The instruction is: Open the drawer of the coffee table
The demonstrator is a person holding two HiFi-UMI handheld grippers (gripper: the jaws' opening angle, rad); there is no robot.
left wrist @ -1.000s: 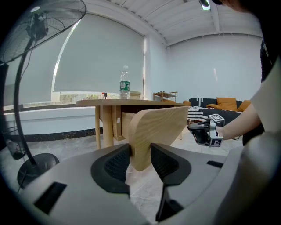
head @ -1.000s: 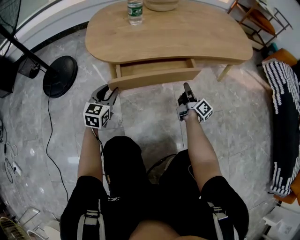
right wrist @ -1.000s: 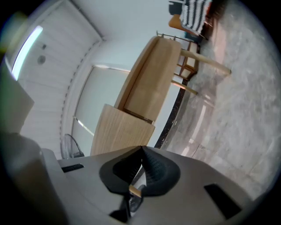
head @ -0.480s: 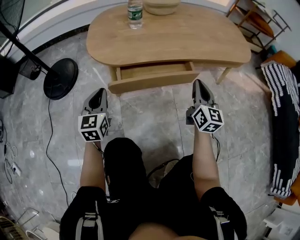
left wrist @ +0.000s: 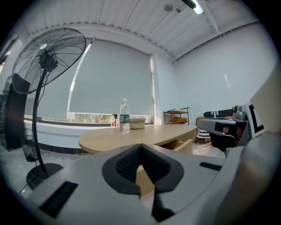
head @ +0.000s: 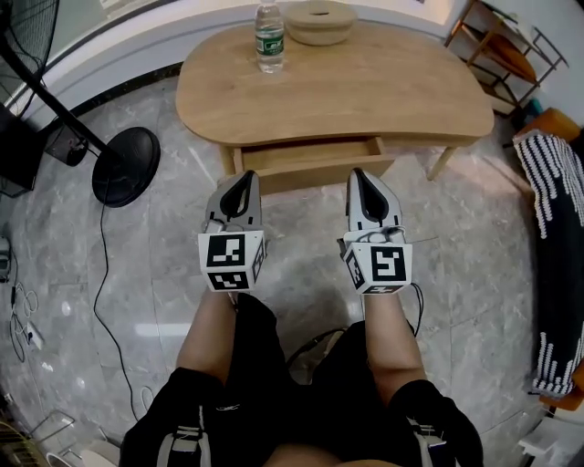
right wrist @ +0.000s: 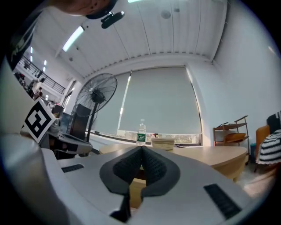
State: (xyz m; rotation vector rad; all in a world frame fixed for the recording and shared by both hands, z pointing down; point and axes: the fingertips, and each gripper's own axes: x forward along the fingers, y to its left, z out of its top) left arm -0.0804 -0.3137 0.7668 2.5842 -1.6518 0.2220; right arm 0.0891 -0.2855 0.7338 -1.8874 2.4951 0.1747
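Note:
The wooden coffee table (head: 411, 91) stands ahead of me, and its drawer (head: 315, 162) is pulled partway out of the front. My left gripper (head: 245, 175) is held up in front of the drawer's left half, jaws shut and empty. My right gripper (head: 358, 173) is level beside it before the drawer's right half, also shut on nothing. Neither touches the drawer. In the left gripper view the table (left wrist: 145, 135) lies beyond the shut left gripper (left wrist: 141, 145). The right gripper view shows its shut right gripper (right wrist: 141, 148) against the table (right wrist: 210, 154).
A water bottle (head: 267, 36) and a shallow bowl (head: 319, 20) stand at the table's far edge. A floor fan's round base (head: 126, 166) and pole sit at the left with a cable on the tiled floor. A wooden rack (head: 497, 46) and striped fabric (head: 555, 237) are at the right.
Both grippers have risen from near the drawer front and moved closer together. The left jaws went from open to shut, and the right gripper rolled so its marker cube faces up.

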